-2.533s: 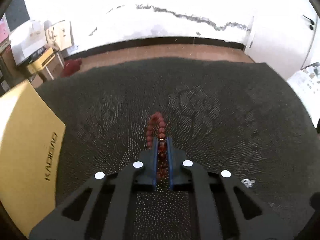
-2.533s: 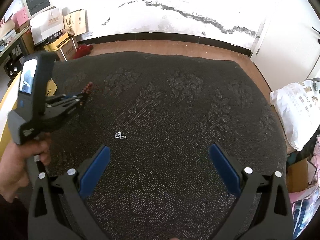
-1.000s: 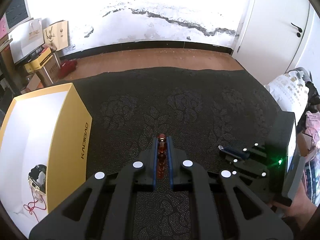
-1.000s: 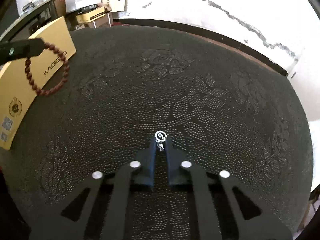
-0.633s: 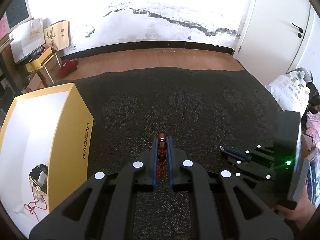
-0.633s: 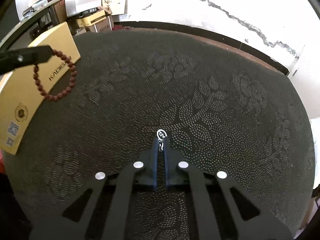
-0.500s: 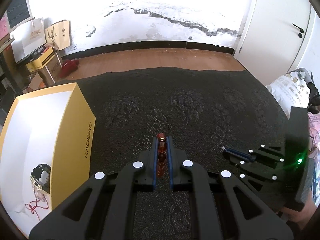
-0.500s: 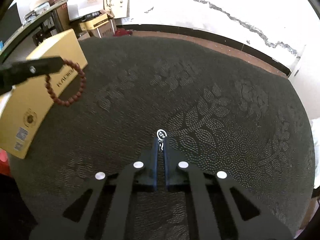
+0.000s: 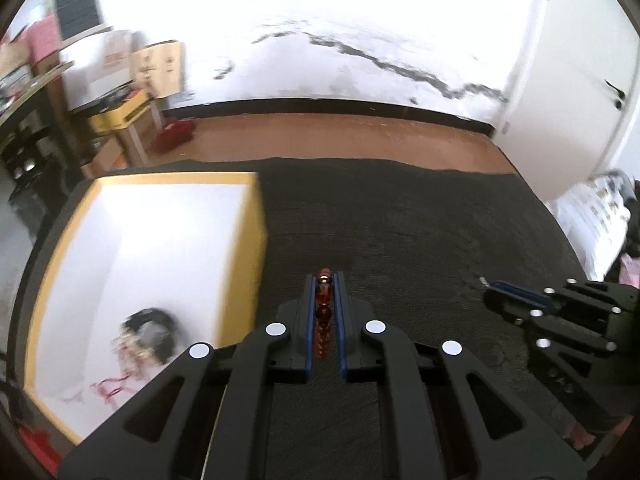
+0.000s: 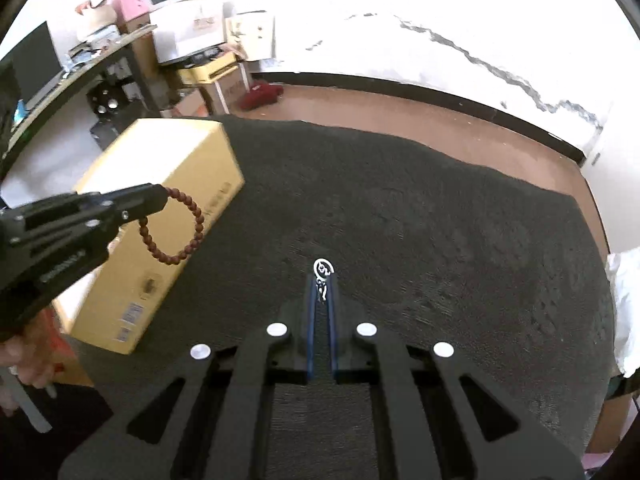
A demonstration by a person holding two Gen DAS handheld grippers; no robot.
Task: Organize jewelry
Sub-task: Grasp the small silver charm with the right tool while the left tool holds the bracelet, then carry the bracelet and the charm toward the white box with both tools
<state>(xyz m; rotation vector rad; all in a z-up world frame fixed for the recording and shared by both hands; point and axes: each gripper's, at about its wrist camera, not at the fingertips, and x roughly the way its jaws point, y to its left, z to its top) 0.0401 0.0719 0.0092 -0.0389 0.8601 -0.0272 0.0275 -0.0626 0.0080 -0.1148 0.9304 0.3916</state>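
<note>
Box [image 9: 256, 216] nearer — bracelet [image 10: 172, 226] loop apparently vertical

One yellow box [image 9: 256, 216], open-topped with a white interior, holding one blurred heap of jewellery [image 9: 140, 332] whose pieces cannot be counted. One red-brown bead bracelet [image 10: 176, 226]; one small silver charm [image 10: 323, 270]. Two black grippers: left gripper [image 9: 324, 280] and right gripper [image 10: 322, 280], each with two blue-lined fingers; one dark patterned cloth [image 10: 440, 240].
</note>
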